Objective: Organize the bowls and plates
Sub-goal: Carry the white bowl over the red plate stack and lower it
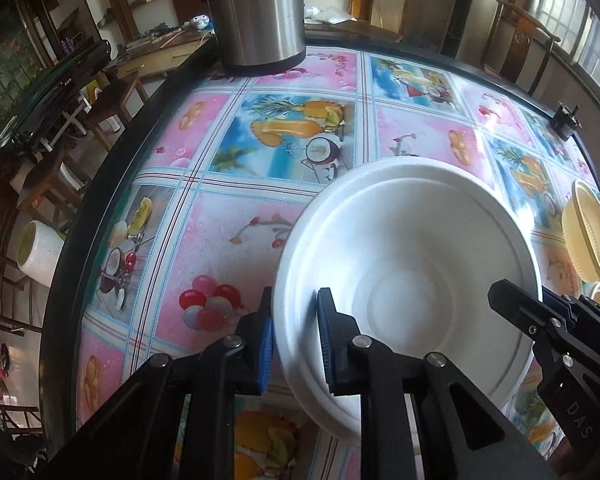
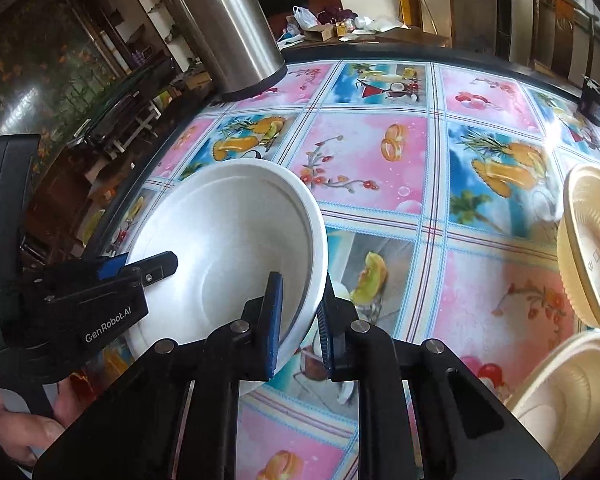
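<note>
Left wrist view: the left hand-held gripper is clamped on the near-left rim of the white foam bowl, one blue pad outside the wall and one inside. The bowl fills the lower right of the frame, tilted, and a second rim line inside it suggests more than one bowl nested together. At the lower right the right hand-held gripper bites the opposite rim. Gripping both sides at once is probably meant to steady the light foam, or to pull a nested stack apart; which, I cannot tell. At the right edge sits a cream ribbed plate.

The bench wears a glossy cloth of pink and blue fruit-and-drink panels, with a dark rim. A steel flask stands at the top centre, and a small black device lies at the upper right. Wooden furniture and a window ring the room beyond.

Right wrist view: the right hand-held gripper pinches the bowl's right rim, again one pad on each side of the wall. The bowl lies left of centre. The left hand-held gripper holds the far rim at the left edge, with the person's hand at the lower left. The cream ribbed plate and a cream bowl wait at the right edge, likely the sorted pile.
</note>
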Demonstrator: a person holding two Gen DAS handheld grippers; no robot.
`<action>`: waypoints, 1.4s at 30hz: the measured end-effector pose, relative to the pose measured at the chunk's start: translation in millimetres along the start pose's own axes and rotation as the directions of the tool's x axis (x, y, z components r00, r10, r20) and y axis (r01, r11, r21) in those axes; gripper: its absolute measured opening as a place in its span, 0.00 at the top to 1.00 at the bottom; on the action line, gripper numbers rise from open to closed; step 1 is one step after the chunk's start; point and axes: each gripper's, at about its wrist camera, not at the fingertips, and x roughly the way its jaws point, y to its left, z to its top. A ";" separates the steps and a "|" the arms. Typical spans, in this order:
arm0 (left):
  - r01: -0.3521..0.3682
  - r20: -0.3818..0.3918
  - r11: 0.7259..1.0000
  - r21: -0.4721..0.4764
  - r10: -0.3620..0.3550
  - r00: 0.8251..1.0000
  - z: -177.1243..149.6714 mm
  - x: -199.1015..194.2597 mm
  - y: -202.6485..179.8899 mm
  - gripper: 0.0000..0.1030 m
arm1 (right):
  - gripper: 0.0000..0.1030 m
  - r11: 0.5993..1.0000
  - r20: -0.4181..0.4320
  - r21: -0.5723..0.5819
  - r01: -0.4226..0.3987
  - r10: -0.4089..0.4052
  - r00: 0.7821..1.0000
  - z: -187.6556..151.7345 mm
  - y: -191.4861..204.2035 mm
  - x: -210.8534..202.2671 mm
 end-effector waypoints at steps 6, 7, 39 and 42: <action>0.030 0.009 1.000 -0.001 -0.030 1.000 -16.1 -29.0 3.1 0.82 | 0.84 1.000 0.020 -0.014 0.000 0.000 1.000 -11.1 13.4 -31.4; 0.030 0.014 1.000 0.001 -0.030 0.999 -20.0 -35.2 3.6 0.82 | 0.84 1.000 0.027 -0.017 0.001 -0.001 1.000 -13.5 16.4 -37.2; -0.006 0.103 0.996 -0.089 0.015 0.995 -151.8 -127.9 94.3 0.82 | 0.84 0.985 0.019 -0.151 -0.084 0.088 0.996 -122.9 137.7 -99.2; -0.005 0.089 0.994 -0.113 0.015 0.996 -164.3 -120.4 106.1 0.82 | 0.84 0.983 -0.007 -0.161 -0.090 0.090 0.996 -134.1 146.3 -88.2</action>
